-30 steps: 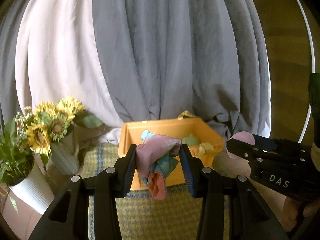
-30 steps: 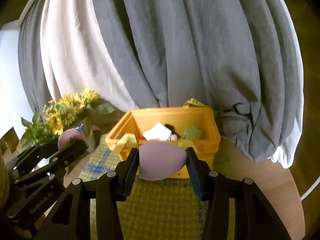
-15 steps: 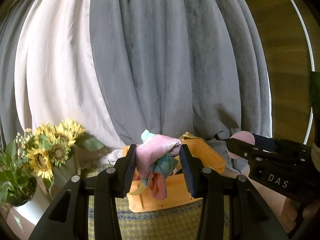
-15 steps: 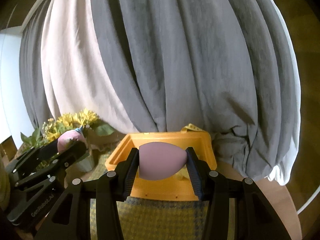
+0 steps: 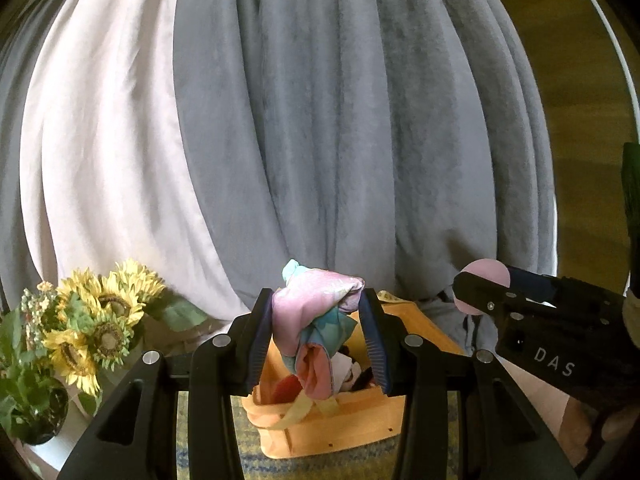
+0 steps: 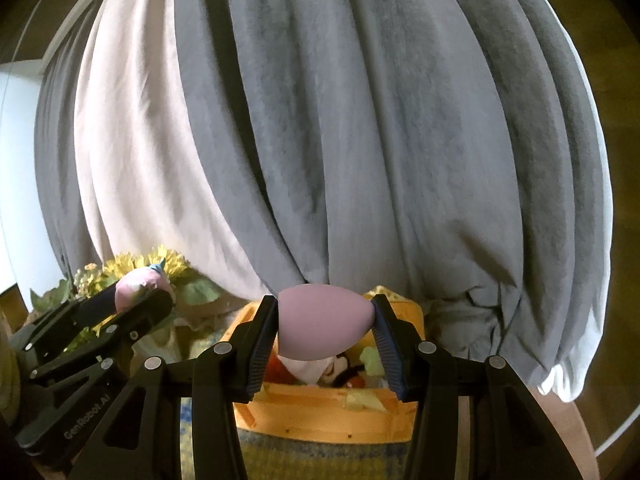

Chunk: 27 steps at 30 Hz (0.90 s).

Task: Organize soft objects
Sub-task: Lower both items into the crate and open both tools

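My left gripper (image 5: 318, 340) is shut on a bunched pink, teal and salmon cloth (image 5: 314, 320) and holds it above the near rim of an orange bin (image 5: 320, 428). My right gripper (image 6: 326, 330) is shut on a mauve egg-shaped sponge (image 6: 324, 322), held over the same orange bin (image 6: 320, 414). The bin holds several soft toys (image 6: 340, 372) and a yellow ribbon (image 5: 298, 410). The right gripper with its sponge also shows in the left wrist view (image 5: 480, 284); the left gripper with its cloth shows in the right wrist view (image 6: 140, 284).
A grey and white curtain (image 5: 320, 140) hangs close behind the bin. A vase of sunflowers (image 5: 96, 328) and a potted plant (image 5: 24, 408) stand at the left. The bin rests on a yellow-blue woven mat (image 6: 300, 456) on a wooden table (image 6: 568, 440).
Both grippers have moved forward and closer to the bin, still holding their objects. The bin now sits lower and partly behind the fingers, its contents showing between them.
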{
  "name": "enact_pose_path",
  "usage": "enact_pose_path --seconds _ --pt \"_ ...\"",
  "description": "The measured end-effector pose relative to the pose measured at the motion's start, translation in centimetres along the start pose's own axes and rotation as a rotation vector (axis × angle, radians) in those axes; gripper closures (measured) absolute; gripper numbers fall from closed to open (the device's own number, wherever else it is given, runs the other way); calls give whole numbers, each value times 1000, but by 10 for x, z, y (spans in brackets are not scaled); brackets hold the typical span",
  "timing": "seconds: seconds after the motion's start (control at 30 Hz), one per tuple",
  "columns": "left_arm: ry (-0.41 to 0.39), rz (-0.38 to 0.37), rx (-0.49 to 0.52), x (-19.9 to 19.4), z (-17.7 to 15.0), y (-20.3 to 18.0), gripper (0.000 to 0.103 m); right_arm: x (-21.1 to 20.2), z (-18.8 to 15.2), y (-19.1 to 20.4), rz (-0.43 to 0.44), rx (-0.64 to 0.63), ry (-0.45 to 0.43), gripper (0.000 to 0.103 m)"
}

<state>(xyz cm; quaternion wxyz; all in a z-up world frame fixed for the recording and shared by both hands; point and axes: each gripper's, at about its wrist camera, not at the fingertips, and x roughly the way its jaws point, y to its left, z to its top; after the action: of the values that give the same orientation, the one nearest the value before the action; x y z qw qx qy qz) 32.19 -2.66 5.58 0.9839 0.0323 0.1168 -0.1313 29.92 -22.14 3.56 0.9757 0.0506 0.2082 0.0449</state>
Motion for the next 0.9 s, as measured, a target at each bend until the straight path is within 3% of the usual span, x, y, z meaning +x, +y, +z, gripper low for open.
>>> enact_pose_path --seconds 0.47,0.7,0.9 --pt "66 3 16 61 6 3 61 58 15 -4 5 -22 54 55" --pt "158 -11 18 103 -2 5 61 102 15 -8 -5 -28 142 55" --pt "265 -46 12 137 -14 4 61 146 3 -16 10 -9 279 55"
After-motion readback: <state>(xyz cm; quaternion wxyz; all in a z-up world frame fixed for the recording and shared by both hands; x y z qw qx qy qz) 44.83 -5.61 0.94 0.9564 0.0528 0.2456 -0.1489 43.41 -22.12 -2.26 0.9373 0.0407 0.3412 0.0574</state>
